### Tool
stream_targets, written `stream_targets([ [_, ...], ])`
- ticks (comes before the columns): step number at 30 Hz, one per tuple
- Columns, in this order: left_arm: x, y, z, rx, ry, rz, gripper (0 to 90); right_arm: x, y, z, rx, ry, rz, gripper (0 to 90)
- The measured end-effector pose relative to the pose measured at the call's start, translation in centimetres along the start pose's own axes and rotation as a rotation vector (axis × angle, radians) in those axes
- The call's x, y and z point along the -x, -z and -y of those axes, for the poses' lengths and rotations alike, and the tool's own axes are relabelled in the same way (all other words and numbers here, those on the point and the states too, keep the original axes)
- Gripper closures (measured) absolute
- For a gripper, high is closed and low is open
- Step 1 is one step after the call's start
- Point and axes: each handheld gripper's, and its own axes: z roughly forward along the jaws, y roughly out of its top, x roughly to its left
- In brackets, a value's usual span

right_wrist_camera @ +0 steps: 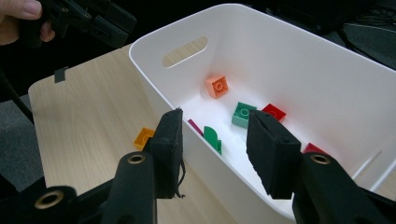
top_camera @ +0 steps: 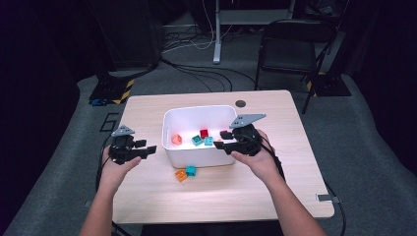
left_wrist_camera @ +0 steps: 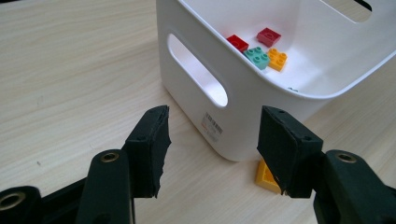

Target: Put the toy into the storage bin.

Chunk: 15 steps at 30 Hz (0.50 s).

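A white bin (top_camera: 196, 109) stands mid-table with several small bricks in it: a salmon one (top_camera: 176, 139), two teal (top_camera: 197, 140) and a red (top_camera: 204, 132). My right gripper (top_camera: 222, 139) hangs open at the bin's right end. In the right gripper view its jaws (right_wrist_camera: 215, 140) straddle the bin's wall (right_wrist_camera: 154, 88), empty, above a green piece (right_wrist_camera: 212, 138). My left gripper (top_camera: 147, 146) is open and empty left of the bin. In the left gripper view it (left_wrist_camera: 212, 140) faces the handle-slot wall (left_wrist_camera: 196, 93). An orange brick (top_camera: 181, 175) and a teal brick (top_camera: 191, 170) lie in front of the bin.
The orange brick (left_wrist_camera: 266, 176) sits at the bin's foot, close to my left gripper's right jaw. The wooden table (top_camera: 275, 162) has bare room on all sides of the bin. A dark chair (top_camera: 287, 46) and floor cables lie beyond the far edge.
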Motion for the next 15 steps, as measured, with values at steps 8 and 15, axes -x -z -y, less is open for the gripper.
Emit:
stream_targets([
  [8, 0.9, -0.2, 0.8, 0.006, -0.014, -0.012, 43.0, -0.2, 1.2, 0.9, -0.03, 0.002, -0.016, 55.5],
  [15, 1.9, -0.6, 2.1, 0.003, -0.021, 0.007, 43.0, -0.4, 1.6, 1.5, -0.027, 0.004, -0.029, 54.9],
])
